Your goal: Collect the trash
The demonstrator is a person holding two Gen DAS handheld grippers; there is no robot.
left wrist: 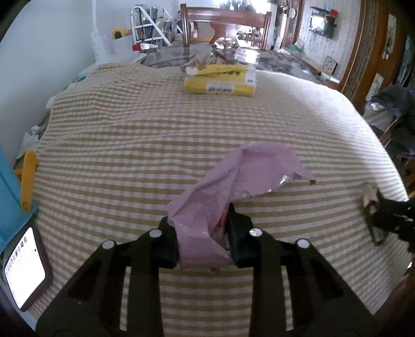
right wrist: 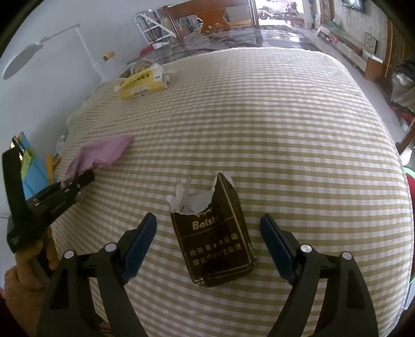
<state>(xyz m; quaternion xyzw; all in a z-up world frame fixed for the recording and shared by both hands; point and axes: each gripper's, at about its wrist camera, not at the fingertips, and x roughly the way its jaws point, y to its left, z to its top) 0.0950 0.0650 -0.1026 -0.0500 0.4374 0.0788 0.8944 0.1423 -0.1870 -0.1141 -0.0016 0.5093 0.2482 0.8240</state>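
My left gripper (left wrist: pixel 203 228) is shut on a crumpled pink foil wrapper (left wrist: pixel 241 176) that trails forward over the striped tablecloth (left wrist: pixel 155 129). It also shows in the right wrist view (right wrist: pixel 103 153), held by the left gripper (right wrist: pixel 77 181). My right gripper (right wrist: pixel 208 223) is open, its jaws on either side of a torn dark brown cigarette pack (right wrist: pixel 215 236) lying on the cloth with white paper sticking out of its top. In the left wrist view the pack (left wrist: pixel 373 215) and right gripper sit at the far right edge.
Yellow tissue packs (left wrist: pixel 220 80) lie at the far side of the table, also in the right wrist view (right wrist: pixel 142 80). A blue box (left wrist: pixel 10 197) and a lit phone (left wrist: pixel 24 267) sit at the left edge. A white lamp (right wrist: pixel 23 59) and a wooden chair (left wrist: pixel 225 23) stand behind.
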